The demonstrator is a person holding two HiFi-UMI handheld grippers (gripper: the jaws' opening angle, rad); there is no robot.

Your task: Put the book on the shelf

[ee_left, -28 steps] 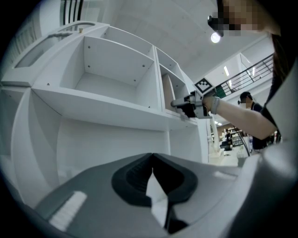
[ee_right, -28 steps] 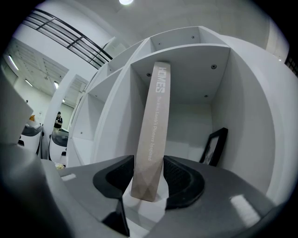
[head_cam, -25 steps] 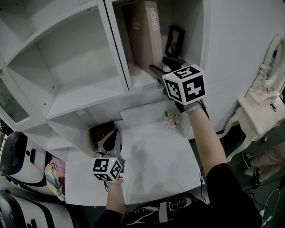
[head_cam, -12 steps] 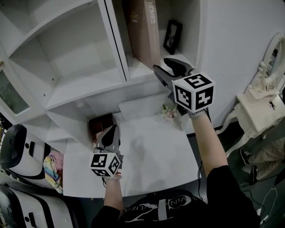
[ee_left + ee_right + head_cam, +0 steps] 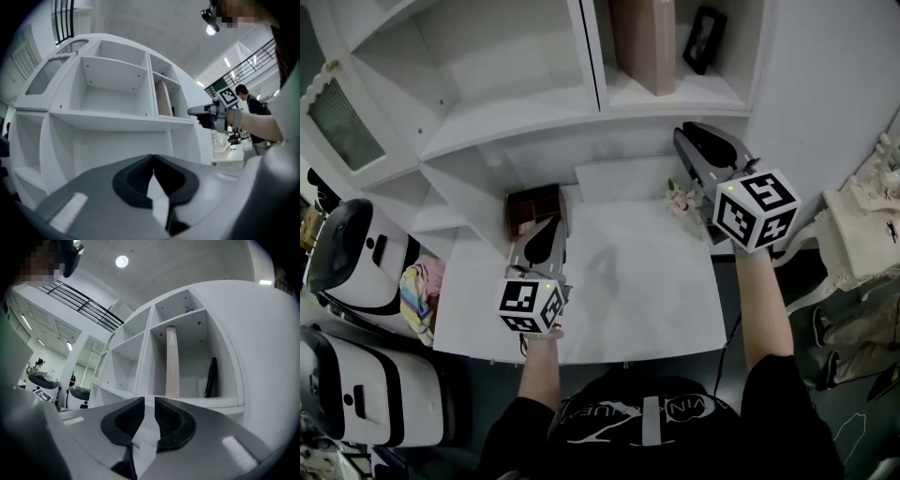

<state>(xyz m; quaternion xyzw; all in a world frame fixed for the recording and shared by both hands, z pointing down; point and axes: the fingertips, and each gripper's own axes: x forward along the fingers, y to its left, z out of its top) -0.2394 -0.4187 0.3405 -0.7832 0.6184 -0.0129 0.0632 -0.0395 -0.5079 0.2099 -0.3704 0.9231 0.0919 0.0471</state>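
Book (image 5: pixel 642 42) stands upright in the shelf's (image 5: pixel 516 117) upper right compartment, spine out, w/ neither gripper touching it. R gripper (image 5: pixel 694 138) is clear of the shelf, below & in front of that compartment. In its own view the book (image 5: pixel 172 363) is ahead & above the jaw tips, well apart. A dark frame (image 5: pixel 211 377) leans at the compartment's back, right of the book & further right of the jaw line. R jaws have just been closing: now narrow, a slim gap btwn the pads, nothing in it. L gripper (image 5: pixel 548 228) is low over the white table (image 5: pixel 637 300), pointing at the shelf's lower part; its jaws meet at the tips, nothing btwn them. Just ahead of the L jaws in the head view sits a dark box (image 5: pixel 534 203) at the table's back. In the L gripper view the book (image 5: pixel 163 99) is up & slightly right of the jaws, well apart, and the R gripper (image 5: pixel 199 111) shows further right, approx level w/ that compartment's floor. Small flowers (image 5: pixel 682 199) lie on the table just beside the R jaws in the head view.
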